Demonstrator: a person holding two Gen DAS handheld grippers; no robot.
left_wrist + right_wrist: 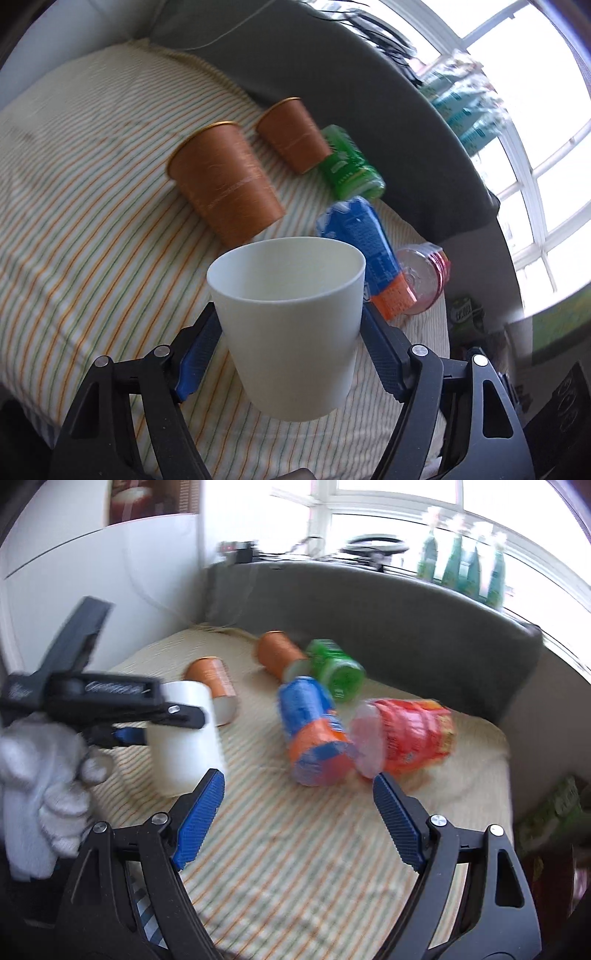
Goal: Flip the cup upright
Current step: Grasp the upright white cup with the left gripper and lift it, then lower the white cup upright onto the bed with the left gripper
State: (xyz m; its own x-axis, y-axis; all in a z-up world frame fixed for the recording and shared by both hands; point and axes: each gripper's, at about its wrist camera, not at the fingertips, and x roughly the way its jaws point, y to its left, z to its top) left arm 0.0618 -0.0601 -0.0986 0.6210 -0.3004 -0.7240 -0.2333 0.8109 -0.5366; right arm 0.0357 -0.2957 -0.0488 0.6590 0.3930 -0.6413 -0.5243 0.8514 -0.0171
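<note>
We've got the plain white plastic cup (290, 325) clamped in our left gripper (290, 332), held above the striped cloth (92, 240), mouth up, axis near vertical. Our right gripper (298, 805) hangs wide, holding nothing.

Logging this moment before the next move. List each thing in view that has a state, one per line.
white cup: gripped, lifted, mouth up, looks empty
left gripper: shut on white cup
right gripper: open, holding nothing
near brown cup: lying on its side
far brown cup: on its side
green can: on its side
blue and orange can: on its side
red cup: on its side
</note>
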